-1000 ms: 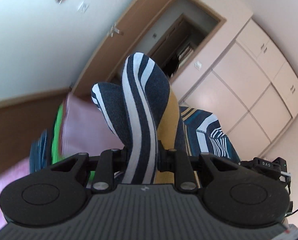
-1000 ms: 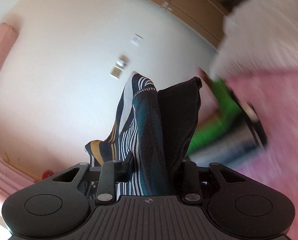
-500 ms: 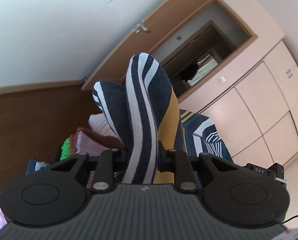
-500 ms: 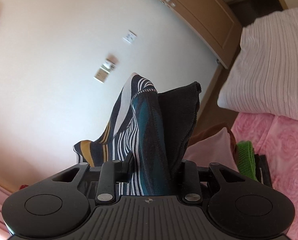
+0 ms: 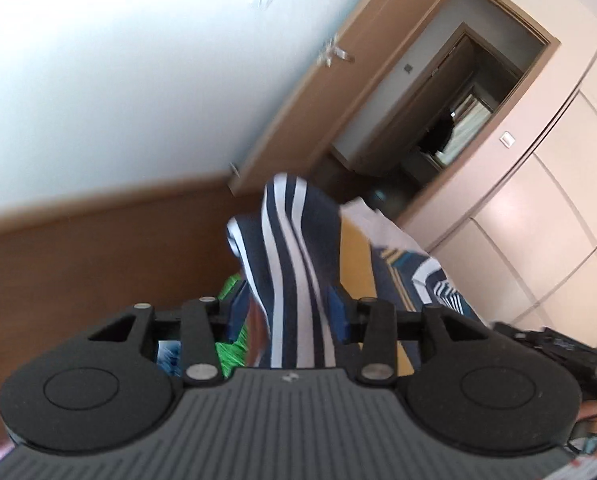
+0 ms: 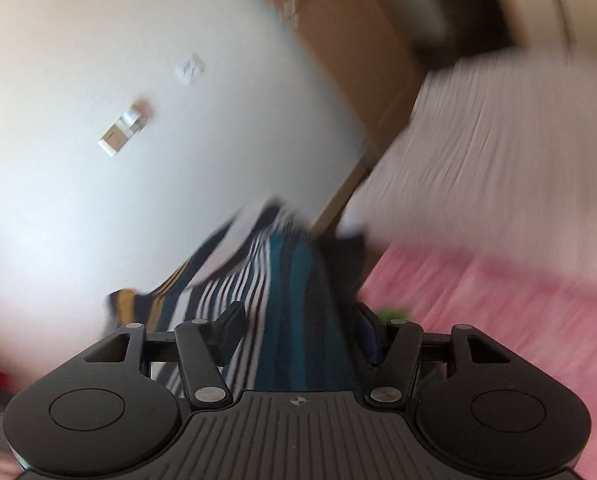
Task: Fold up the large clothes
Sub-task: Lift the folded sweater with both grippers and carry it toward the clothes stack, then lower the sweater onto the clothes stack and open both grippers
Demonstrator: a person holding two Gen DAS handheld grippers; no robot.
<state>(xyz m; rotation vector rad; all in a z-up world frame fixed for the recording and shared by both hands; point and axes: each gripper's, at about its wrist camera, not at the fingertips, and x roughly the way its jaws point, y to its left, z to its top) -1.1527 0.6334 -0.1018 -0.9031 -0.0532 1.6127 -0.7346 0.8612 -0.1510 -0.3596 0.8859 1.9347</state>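
We can read no words, numbers or brand names in either view. The only marks we find are small emblems moulded into the ribbed grey housings: a tiny pale logo (image 5: 287, 378) at the top edge of the left tool's housing, too small to make out, and a small crosshair-in-circle sign (image 6: 297, 401) at the top edge of the right tool's housing. The black device (image 5: 560, 346) at the right edge of the left wrist view carries pale lettering, but it is blurred and we cannot read it.
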